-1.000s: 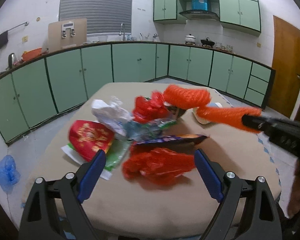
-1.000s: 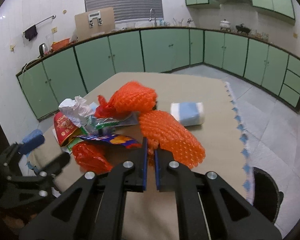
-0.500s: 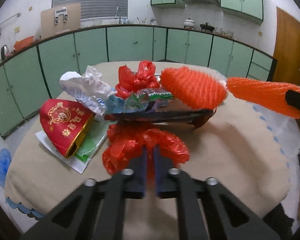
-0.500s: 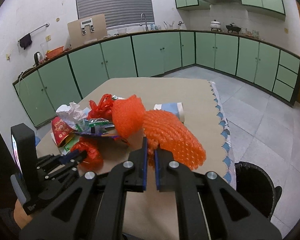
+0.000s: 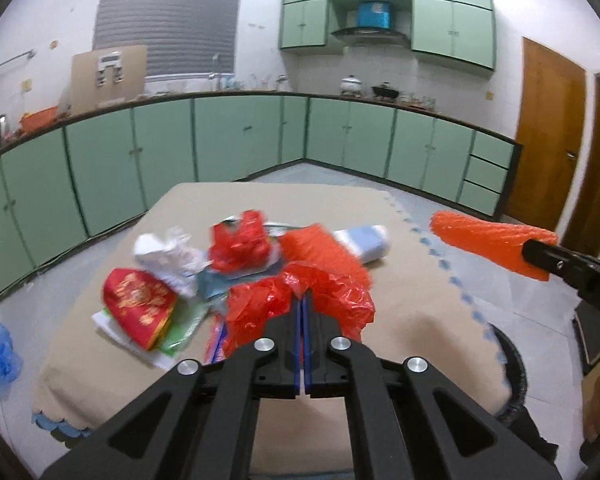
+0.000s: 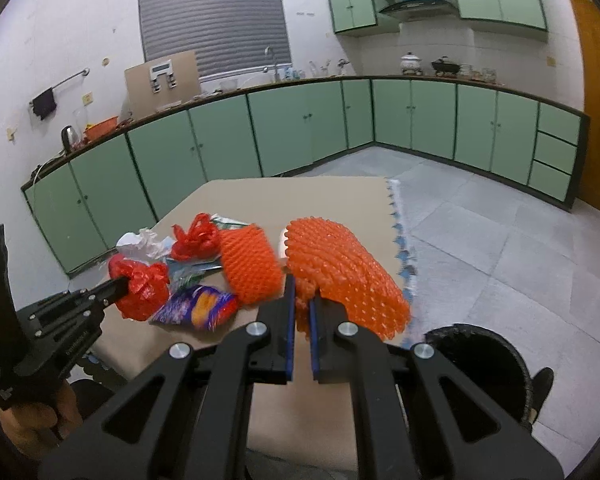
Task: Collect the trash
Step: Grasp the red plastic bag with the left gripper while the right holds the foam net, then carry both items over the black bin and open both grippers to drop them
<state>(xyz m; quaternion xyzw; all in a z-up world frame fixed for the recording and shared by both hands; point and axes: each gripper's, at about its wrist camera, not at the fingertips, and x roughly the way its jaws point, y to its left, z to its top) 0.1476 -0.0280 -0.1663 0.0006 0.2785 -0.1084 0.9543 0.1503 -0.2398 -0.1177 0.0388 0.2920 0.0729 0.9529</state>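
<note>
We had the right claw [image 6: 302,322] clenched on the orange foam net [image 6: 346,276], the black bin [image 6: 482,364] lying just below-right of it, nearer than to the left claw [image 5: 303,312] gripping the red plastic bag [image 5: 300,300].

Both the left gripper [image 5: 303,312] and right gripper [image 6: 302,300] are black, with silver screws and blue-lined jaws.

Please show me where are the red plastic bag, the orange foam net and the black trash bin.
red plastic bag [image 5: 340,296], left wrist view, crumpled right side.
orange foam net [image 6: 340,268], right wrist view, middle.
black trash bin [image 6: 480,356], right wrist view, dark inside.
</note>
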